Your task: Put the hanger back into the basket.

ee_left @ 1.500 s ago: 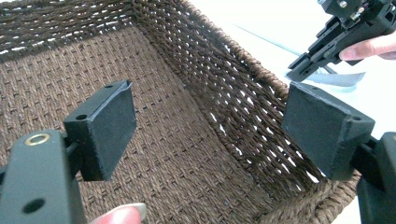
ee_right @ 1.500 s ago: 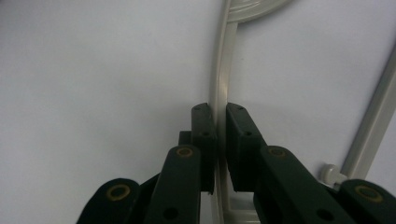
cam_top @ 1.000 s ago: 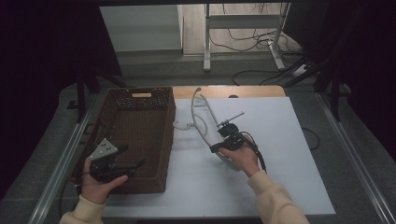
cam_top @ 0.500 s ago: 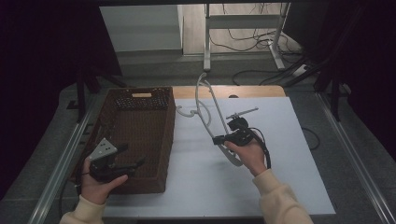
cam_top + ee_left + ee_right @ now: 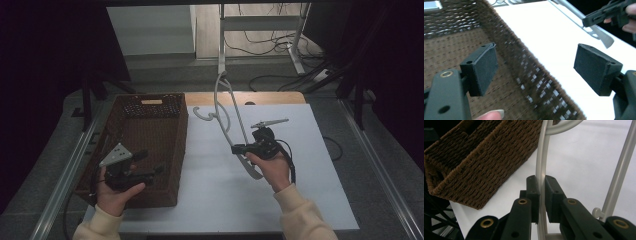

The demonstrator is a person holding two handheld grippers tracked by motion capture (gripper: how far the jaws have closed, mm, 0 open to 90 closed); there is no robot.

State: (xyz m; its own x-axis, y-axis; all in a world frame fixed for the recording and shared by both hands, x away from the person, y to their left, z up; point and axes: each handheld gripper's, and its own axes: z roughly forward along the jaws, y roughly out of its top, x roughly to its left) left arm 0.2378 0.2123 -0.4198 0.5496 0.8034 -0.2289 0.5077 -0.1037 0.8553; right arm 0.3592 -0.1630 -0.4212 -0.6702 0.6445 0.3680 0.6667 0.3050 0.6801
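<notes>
One white hanger (image 5: 227, 117) clamped in right hand-held gripper (image 5: 239, 148); one basket (image 5: 150, 131).

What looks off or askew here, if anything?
The white hanger isn't lying flat: the right gripper clamps its bar and it stands tilted up off the white table. The wicker basket looks intact, no spill visible.

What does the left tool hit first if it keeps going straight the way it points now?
Probably the woven basket's right wall: in the left gripper view that wall runs up between the open jaws of the left tool, with the white table past it. Depth is unclear, so it could pass just above the rim.
</notes>
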